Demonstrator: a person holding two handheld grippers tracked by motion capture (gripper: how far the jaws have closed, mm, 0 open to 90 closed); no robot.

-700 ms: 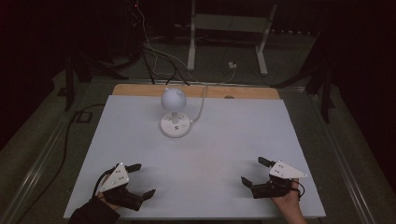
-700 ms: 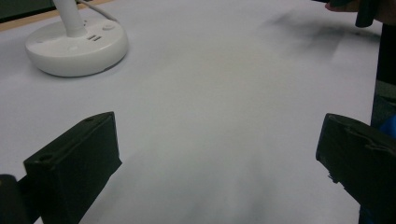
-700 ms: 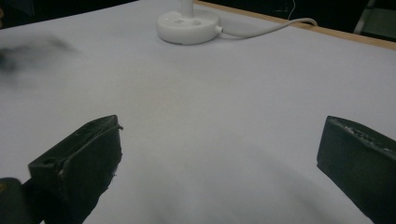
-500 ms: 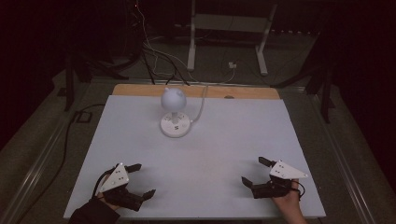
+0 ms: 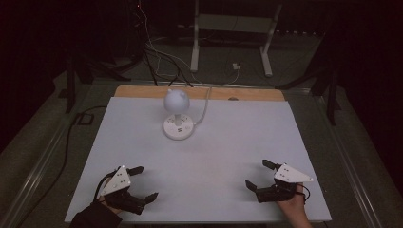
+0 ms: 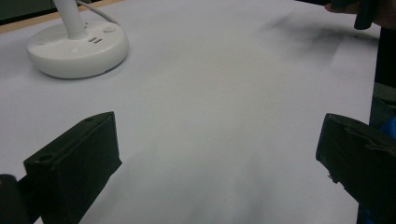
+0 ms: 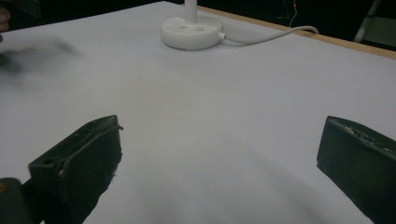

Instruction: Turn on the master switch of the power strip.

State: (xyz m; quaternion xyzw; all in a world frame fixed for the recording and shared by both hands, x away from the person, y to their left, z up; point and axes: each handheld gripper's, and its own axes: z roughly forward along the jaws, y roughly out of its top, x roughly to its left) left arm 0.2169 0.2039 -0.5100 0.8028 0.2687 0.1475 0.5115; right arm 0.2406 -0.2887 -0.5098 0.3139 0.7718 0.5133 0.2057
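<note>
A: Start with the biggest thing. What is the white sheet (image 5: 228,156) doing there?

B: It covers nearly the whole wooden tabletop (image 5: 142,91), leaving a bare strip of wood along the 12 o'clock edge. I'd judge it is there as a plain, even work surface; against it everything shows up clearly in a dark room.

A: And the desk lamp (image 5: 178,116)?

B: It stands upright toward 12 o'clock, a little left of the centre line. Its round white head sits on a short stem over a disc base (image 6: 77,46) that carries buttons and two small ports. Its white cord (image 7: 271,35) runs off the far edge, which probably explains the placing: close to where the cable leaves the table.

A: Where are the tools?

B: The left gripper (image 5: 138,183) rests at about 7 o'clock, the right gripper (image 5: 259,175) at about 5 o'clock, both near the person's edge and well apart from the lamp. Each is held in a hand with its jaws pointing inward and forward.

A: Holding anything?

B: No. In both gripper views the black jaws stand spread wide with bare white sheet between them, so both are released and empty.

A: Why held that way?

B: It reads as a ready stance: spread, low, each angled toward the lamp base. Either hand would have to travel forward across the sheet to reach the lamp.
</note>
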